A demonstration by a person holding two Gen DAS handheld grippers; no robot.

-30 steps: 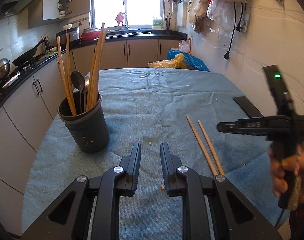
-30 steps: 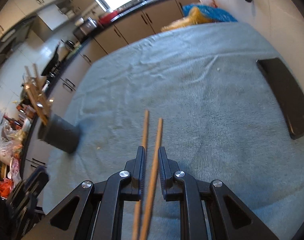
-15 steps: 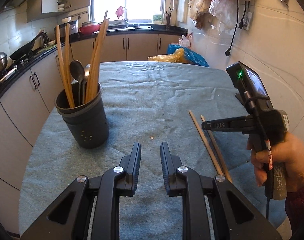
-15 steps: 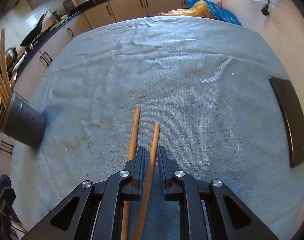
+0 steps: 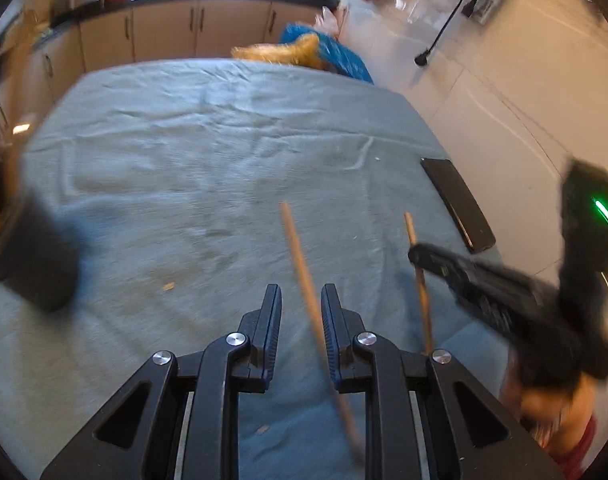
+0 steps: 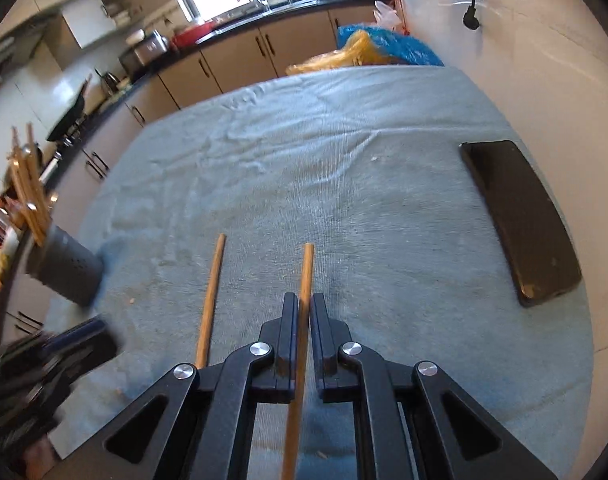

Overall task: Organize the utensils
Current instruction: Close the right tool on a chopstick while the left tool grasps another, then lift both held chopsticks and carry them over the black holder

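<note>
On the blue-grey cloth of the worktop (image 6: 344,168), near its front edge, your right tongs (image 6: 302,312) have just been closing and are now clenched on one chopstick (image 6: 306,272), which runs straight out between the pads; half a second ago the pads were not yet pressing on it. The second chopstick (image 6: 210,300) lies loose on the cloth just to the left of the first, roughly parallel and apart from it. Your left tongs (image 5: 302,316) have swung over from facing the holder and now sit above that loose stick (image 5: 300,264), jaws a narrow way apart with the stick lying in the gap; the picture is blurred, and the pads do not appear to press on it, so count that side as released. That means one stick is secured and the other is lined up for a grasp, probably the last pair to go into the dark utensil holder (image 6: 64,272), which stands at the left edge of the cloth already bristling with wooden sticks. Those upright sticks crowd the holder's mouth, so the new ones will need a gap. A black phone (image 6: 520,224) lies at the right edge, well clear. The two tongs are close together, so mind they do not knock each other.
</note>
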